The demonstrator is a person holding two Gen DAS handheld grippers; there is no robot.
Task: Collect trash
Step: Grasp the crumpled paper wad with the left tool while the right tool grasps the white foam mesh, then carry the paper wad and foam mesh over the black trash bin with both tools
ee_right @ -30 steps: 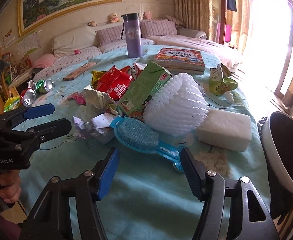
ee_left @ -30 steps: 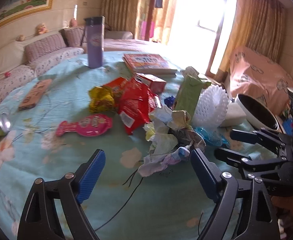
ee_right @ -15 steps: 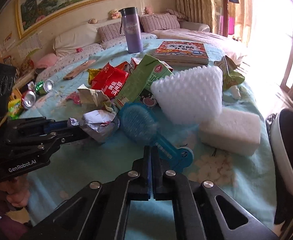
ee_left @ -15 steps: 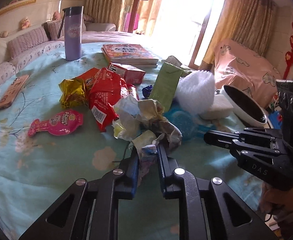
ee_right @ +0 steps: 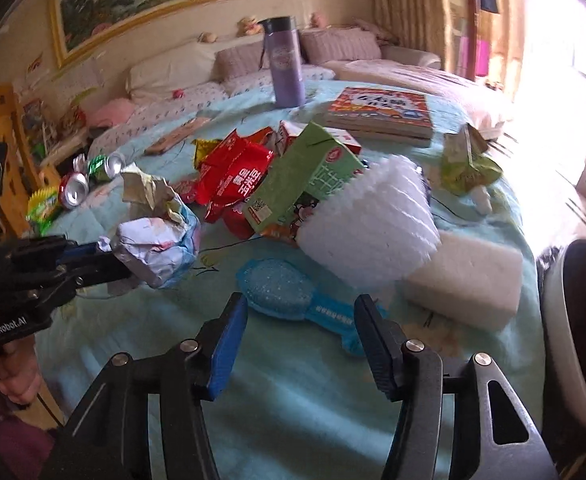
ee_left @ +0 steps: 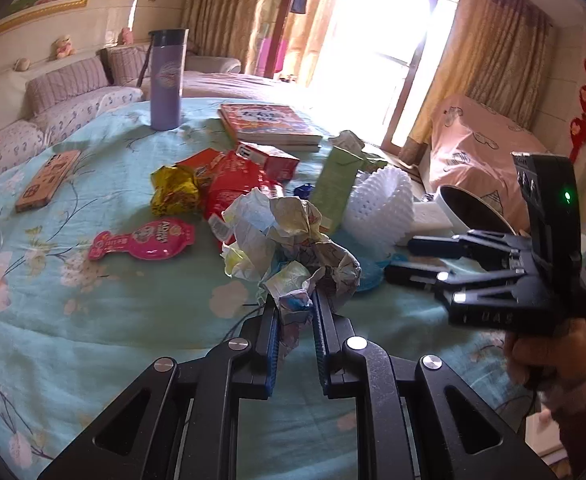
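While the left gripper [ee_left: 296, 320] pinches crumpled paper [ee_left: 293, 240], the right gripper [ee_right: 301, 320] is opening, empty.

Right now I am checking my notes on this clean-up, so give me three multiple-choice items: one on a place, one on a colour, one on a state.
1. Where does the tall lilac drinking bottle stand?
A. beside the dark bin
B. at the far side of the table, upright
C. lying among the cans

2. What colour is the bristly plastic brush?
A. light blue
B. orange
C. black

3. What is the left hand-held gripper doing?
A. hanging open over the cloth
B. closed on nothing
C. clamped on the crumpled wad of printed paper

Answers: 1 B, it stands beyond the books; 2 A, blue head and handle; 3 C, paper sits pinched between its pads.
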